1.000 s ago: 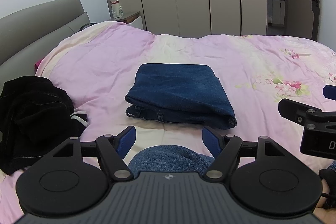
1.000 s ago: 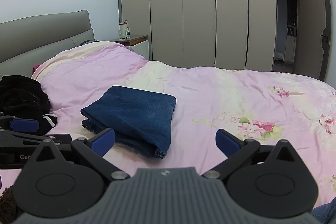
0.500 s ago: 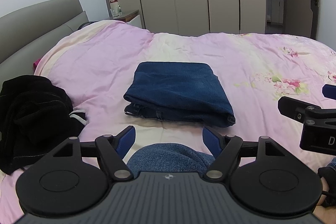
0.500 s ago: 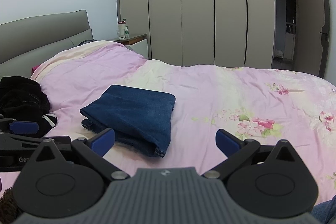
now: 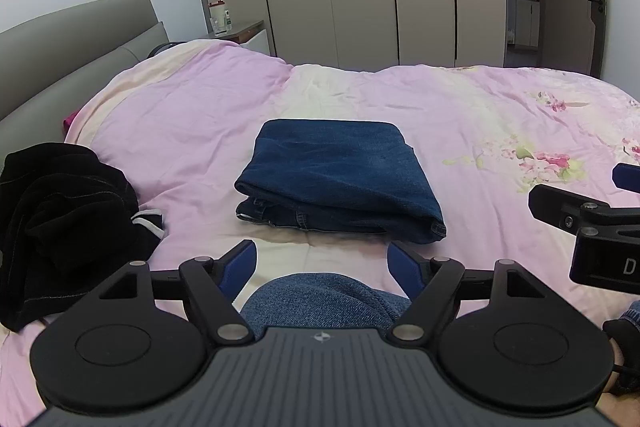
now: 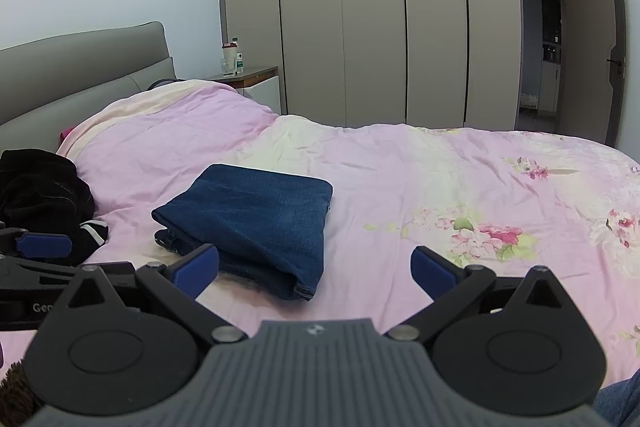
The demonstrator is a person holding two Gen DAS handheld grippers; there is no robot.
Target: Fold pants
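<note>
Dark blue jeans (image 5: 340,175) lie folded into a compact rectangle on the pink quilt (image 5: 480,115), in the middle of the bed; the right wrist view shows the jeans (image 6: 256,223) left of centre. My left gripper (image 5: 322,263) hovers open just short of the fold's near edge, holding nothing. My right gripper (image 6: 314,267) is also open and empty, held back beside the jeans' right corner. The right gripper's side (image 5: 588,227) shows at the edge of the left wrist view. A person's denim-clad knee (image 5: 324,297) sits below the left fingers.
A heap of black clothing (image 5: 60,219) lies on the bed's left side near the grey headboard (image 5: 72,43). A nightstand with bottles (image 6: 248,75) and a beige wardrobe (image 6: 368,19) stand beyond the bed. The quilt's right half (image 6: 500,195) is flat floral fabric.
Both grippers have tilted slightly upward and drawn back a little, so the jeans sit lower in view. The folded jeans have not moved.
</note>
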